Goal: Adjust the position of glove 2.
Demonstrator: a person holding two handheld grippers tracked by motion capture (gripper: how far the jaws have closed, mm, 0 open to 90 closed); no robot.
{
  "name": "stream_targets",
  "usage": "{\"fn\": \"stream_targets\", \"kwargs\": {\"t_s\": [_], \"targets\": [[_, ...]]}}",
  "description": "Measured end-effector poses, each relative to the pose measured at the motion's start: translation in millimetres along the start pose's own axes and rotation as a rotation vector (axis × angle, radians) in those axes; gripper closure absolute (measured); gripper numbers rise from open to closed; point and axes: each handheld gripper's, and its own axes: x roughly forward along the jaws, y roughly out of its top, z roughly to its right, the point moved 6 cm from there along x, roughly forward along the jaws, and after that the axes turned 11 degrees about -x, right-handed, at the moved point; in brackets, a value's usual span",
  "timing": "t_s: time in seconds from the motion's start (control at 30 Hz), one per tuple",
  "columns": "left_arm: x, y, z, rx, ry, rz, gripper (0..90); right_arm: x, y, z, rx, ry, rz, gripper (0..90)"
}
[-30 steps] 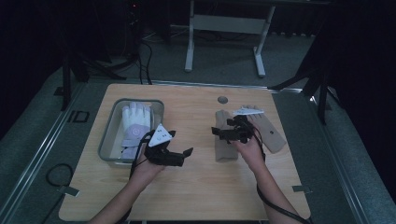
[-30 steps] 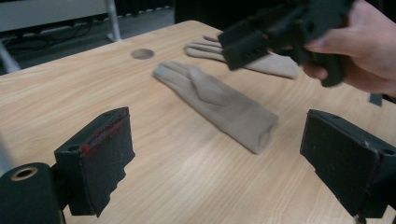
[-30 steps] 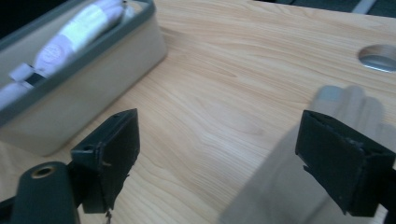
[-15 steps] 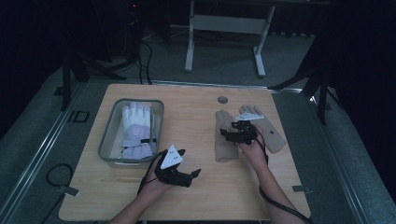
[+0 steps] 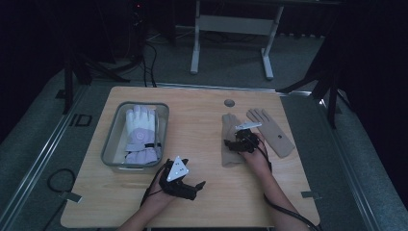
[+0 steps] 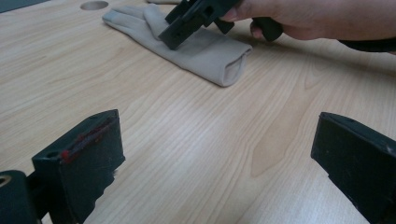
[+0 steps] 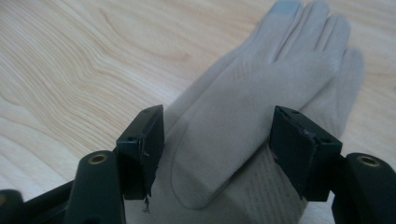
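High view: right tool [image 5: 234,143] is down over the near beige glove [image 5: 231,144], which lies flat on the bench [image 5: 202,120] right of centre. A second beige glove [image 5: 272,131] lies just beside it, further right. Left tool [image 5: 195,185] hangs low over bare wood at the near edge, well apart from both. A clear bin [image 5: 111,144] at left holds a white glove [image 5: 140,134].

Left gripper view: left tool [image 6: 219,154] is released, jaws spread wide, nothing between them but wood. Farther off, the right tool [image 6: 180,35] sits on the near beige glove [image 6: 210,53], whose cuff end faces this camera.

Right gripper view: right tool [image 7: 217,140] straddles the near beige glove [image 7: 243,102] near the cuff, fingers pointing away. Its jaws have just been closing, with the glove between them. Both pads stand at the fabric's edges, and I see no bunching, so I read it as not clenched yet.

Risks, my read:
- The jaws could close on flat fabric and pinch only the top layer, so the glove would slide out on the lift.
- Tips pressed into the wood could drag the glove sideways into the second one.
- A grip at the cuff alone would leave the fingers to flop and snag the bin rim.
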Motion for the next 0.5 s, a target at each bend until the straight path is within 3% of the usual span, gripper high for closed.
{"fn": "stream_targets", "kwargs": {"t_s": [0.17, 0.23, 0.33, 0.5], "targets": [[0.1, -0.4, -1.3, -0.01, 0.004, 0.01, 2.5, 1.3, -1.1, 0.0, -0.009, -0.02, -0.004, 45.1], [-0.7, -0.2, -1.8, -0.006, 0.011, 0.013, 2.5, -0.2, -1.2, -0.1, 0.001, -0.028, 0.001, 62.2], [-1.4, 0.2, -2.8, -0.007, 0.015, 0.022, 2.5, -1.3, 0.6, -1.6, 0.027, -0.06, -0.007, 78.9], [-1.9, 0.8, -6.8, -0.016, 0.023, 0.029, 2.5, -7.5, 6.9, -3.7, 0.04, -0.08, -0.003, 80.8]]}}
